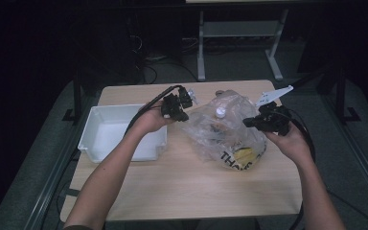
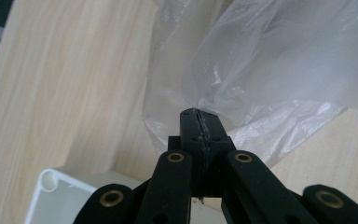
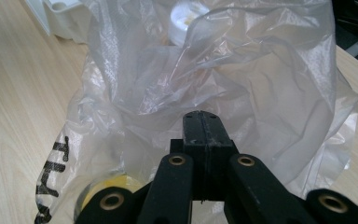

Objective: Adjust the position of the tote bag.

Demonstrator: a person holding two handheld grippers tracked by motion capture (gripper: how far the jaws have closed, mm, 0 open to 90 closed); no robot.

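Observation:
A clear plastic bag (image 1: 225, 132) with black lettering lies on the wooden table (image 1: 182, 182). Inside it I see a white cap (image 1: 220, 112) and something yellow (image 1: 244, 155). My left gripper (image 1: 186, 99) sits at the bag's upper left edge. In the left gripper view it (image 2: 199, 115) is shut, with a fold of the bag's film (image 2: 242, 79) pinched in its jaws. My right gripper (image 1: 248, 122) is at the bag's right side. In the right gripper view it (image 3: 200, 115) is shut where the film (image 3: 223, 79) gathers at its tips. The white cap (image 3: 186, 14) and the yellow thing (image 3: 107, 184) show through.
A white plastic tray (image 1: 96, 143) stands at the table's left, just beside my left hand; its corner (image 2: 51, 186) shows under the left gripper. Bare tabletop lies in front of the bag. Desk legs and cables stand on the dark floor behind the table.

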